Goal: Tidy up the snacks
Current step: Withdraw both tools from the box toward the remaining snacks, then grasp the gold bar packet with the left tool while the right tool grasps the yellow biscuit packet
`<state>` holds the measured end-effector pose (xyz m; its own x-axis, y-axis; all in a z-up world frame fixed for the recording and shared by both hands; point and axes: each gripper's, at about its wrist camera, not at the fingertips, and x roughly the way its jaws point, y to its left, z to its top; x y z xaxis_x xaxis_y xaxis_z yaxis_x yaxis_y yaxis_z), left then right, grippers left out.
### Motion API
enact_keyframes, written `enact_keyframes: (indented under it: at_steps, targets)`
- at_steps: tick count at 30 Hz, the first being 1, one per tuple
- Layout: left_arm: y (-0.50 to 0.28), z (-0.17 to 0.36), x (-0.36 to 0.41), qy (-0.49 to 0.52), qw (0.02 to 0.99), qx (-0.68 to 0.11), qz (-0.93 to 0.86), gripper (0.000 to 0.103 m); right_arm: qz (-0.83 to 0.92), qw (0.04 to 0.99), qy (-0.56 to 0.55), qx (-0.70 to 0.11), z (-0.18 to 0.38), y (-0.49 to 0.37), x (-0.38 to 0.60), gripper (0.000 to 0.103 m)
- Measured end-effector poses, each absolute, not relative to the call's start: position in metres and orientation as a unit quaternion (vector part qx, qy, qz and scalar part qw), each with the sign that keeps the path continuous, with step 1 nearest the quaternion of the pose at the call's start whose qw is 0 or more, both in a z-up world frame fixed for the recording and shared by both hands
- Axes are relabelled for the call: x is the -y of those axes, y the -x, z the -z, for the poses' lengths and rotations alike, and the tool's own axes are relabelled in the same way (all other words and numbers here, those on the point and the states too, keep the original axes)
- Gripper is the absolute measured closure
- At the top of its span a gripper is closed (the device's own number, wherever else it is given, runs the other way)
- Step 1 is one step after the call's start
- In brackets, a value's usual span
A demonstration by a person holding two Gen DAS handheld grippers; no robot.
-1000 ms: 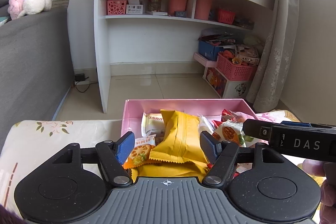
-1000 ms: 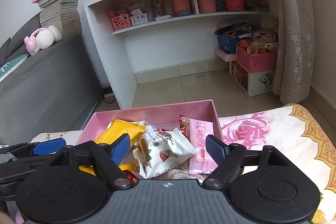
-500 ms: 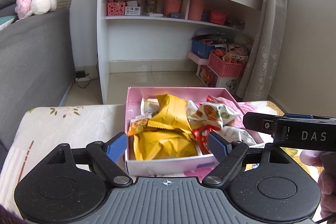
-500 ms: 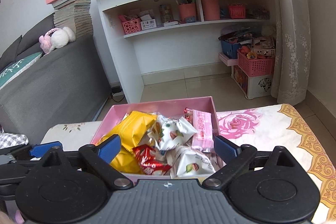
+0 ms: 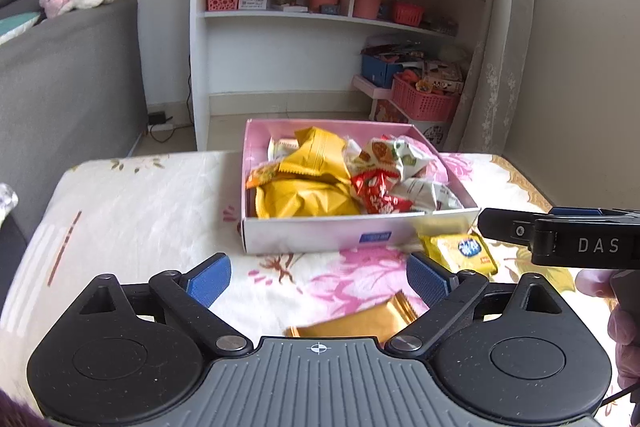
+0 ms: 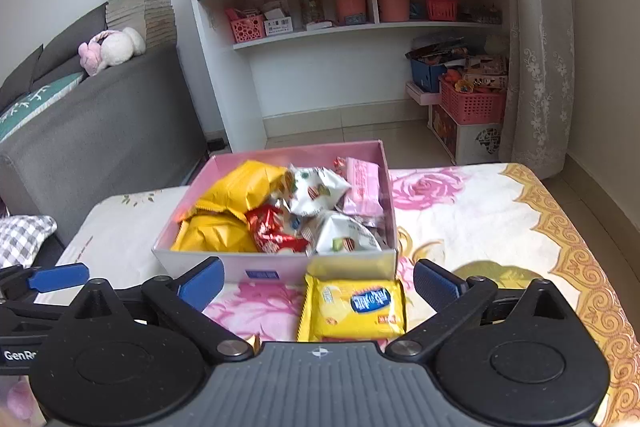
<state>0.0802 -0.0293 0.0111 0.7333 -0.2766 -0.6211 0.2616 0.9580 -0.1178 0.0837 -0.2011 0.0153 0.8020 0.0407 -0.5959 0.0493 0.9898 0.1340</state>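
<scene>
A pink box (image 5: 360,237) (image 6: 280,269) full of yellow, white and red snack packets sits on the floral cloth. A yellow biscuit packet (image 6: 354,309) (image 5: 460,253) lies on the cloth just in front of the box. A gold packet (image 5: 356,321) lies nearer, between my left fingers. My left gripper (image 5: 318,279) is open and empty, short of the box. My right gripper (image 6: 316,287) is open and empty, with the yellow biscuit packet between its fingers. The right gripper also shows in the left wrist view (image 5: 560,235).
The cloth-covered table (image 6: 500,227) ends at a gold border on the right. A grey sofa (image 6: 100,123) stands to the left. A white shelf unit (image 6: 340,27) and pink baskets (image 6: 472,103) stand on the floor behind.
Both grippers have pulled back and up from over the box. The box's front wall and the two packets on the cloth have come into view. Both stay open.
</scene>
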Motion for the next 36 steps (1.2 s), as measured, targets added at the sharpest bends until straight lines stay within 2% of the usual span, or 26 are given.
enact_keyframes:
  at_steps: [10, 23, 27, 30, 36]
  targets:
    - [-0.073, 0.022, 0.021, 0.009, 0.921, -0.359, 0.151, 0.007, 0.018, 0.938, -0.041, -0.343, 0.018, -0.064, 0.210, 0.007]
    - [-0.089, 0.063, 0.057, -0.121, 0.895, -0.366, 0.226, 0.007, 0.026, 0.926, -0.010, -0.377, 0.046, -0.075, 0.229, 0.007]
    - [-0.094, 0.065, 0.065, -0.129, 0.891, -0.365, 0.239, 0.007, 0.018, 0.925, -0.008, -0.379, 0.053, -0.082, 0.233, 0.007]
    - [-0.099, 0.066, 0.070, -0.123, 0.891, -0.368, 0.237, 0.008, 0.014, 0.924, -0.009, -0.381, 0.057, -0.089, 0.233, 0.007]
    - [-0.106, 0.063, 0.071, -0.108, 0.898, -0.372, 0.207, 0.021, 0.004, 0.923, -0.022, -0.383, 0.062, -0.101, 0.230, 0.007]
